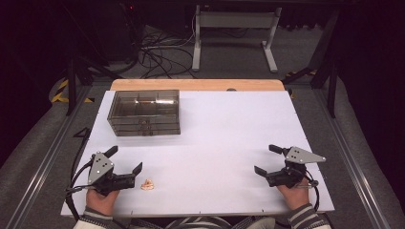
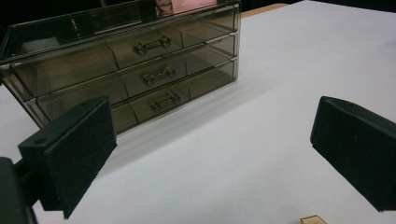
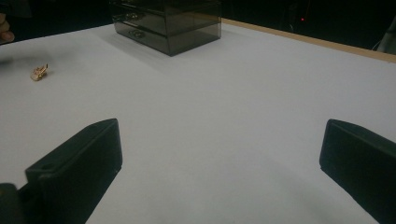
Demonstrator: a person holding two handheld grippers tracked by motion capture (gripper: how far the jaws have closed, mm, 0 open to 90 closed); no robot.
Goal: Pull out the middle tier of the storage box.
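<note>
High view has the left gripper (image 1: 128,159) resting on the near left of the white table (image 1: 215,133), jaws spread wide with nothing between them. Just to its right, not touching, sits a small gold thing (image 1: 147,184), maybe a ring or a clip, too tiny to tell. Right gripper (image 1: 267,160) is at the near right, also wide open and empty, well apart from the gold piece. Smoky clear drawer box (image 1: 144,113) sits far left, all three drawers shut.
</note>
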